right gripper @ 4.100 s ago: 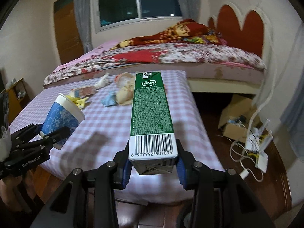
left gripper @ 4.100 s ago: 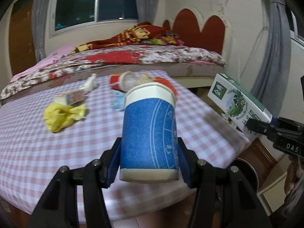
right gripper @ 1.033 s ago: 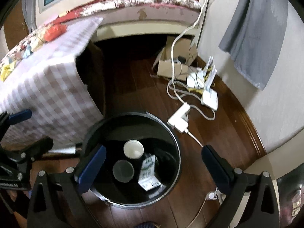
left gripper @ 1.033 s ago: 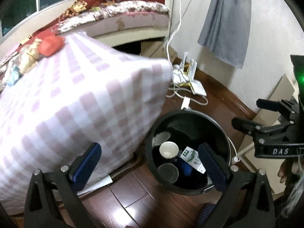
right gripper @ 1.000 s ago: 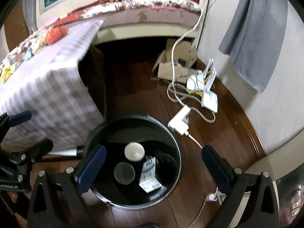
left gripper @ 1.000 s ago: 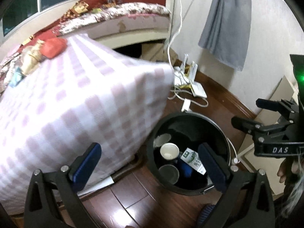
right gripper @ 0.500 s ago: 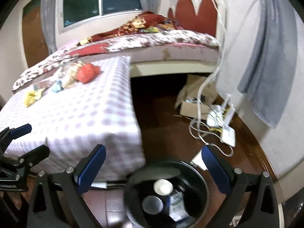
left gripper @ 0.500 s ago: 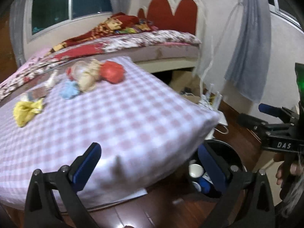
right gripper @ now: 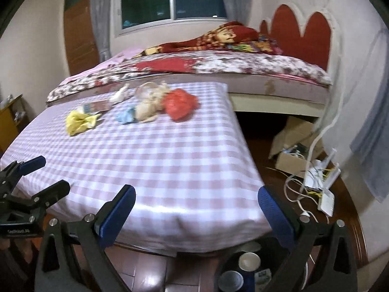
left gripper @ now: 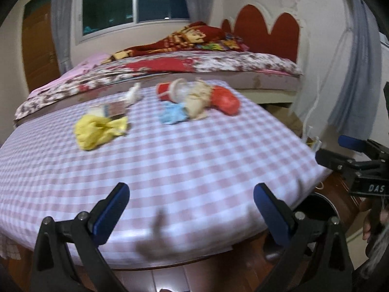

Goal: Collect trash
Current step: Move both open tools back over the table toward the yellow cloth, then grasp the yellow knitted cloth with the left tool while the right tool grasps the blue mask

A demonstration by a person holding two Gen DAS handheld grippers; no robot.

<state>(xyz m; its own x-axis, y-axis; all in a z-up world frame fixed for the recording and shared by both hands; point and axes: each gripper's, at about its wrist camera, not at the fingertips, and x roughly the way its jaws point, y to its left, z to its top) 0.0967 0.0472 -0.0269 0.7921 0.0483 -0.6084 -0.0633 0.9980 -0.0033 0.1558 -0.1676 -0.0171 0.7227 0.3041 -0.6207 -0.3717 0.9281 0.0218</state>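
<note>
Trash lies on the far half of the checked table [left gripper: 194, 165]: a yellow crumpled wrapper [left gripper: 97, 131], a blue scrap [left gripper: 173, 113], a beige crumpled bag [left gripper: 197, 103], a red bag [left gripper: 225, 101], a flat packet [left gripper: 109, 108] and a white scrap [left gripper: 132, 95]. The same pile shows in the right wrist view: yellow wrapper [right gripper: 79, 120], red bag [right gripper: 180, 103]. My left gripper [left gripper: 190, 209] is open and empty at the table's near edge. My right gripper [right gripper: 195, 211] is open and empty, above the black bin [right gripper: 245, 270] that holds cups and a carton.
A bed [left gripper: 194, 68] with a floral cover stands behind the table. The bin's rim [left gripper: 323, 206] shows by the table's right corner. A cardboard box [right gripper: 291, 146], cables and a router [right gripper: 323, 182] lie on the wooden floor at the right.
Both grippers, empty after dropping the blue cup and green carton in the bin, have swung up from the bin and now face the table and its trash.
</note>
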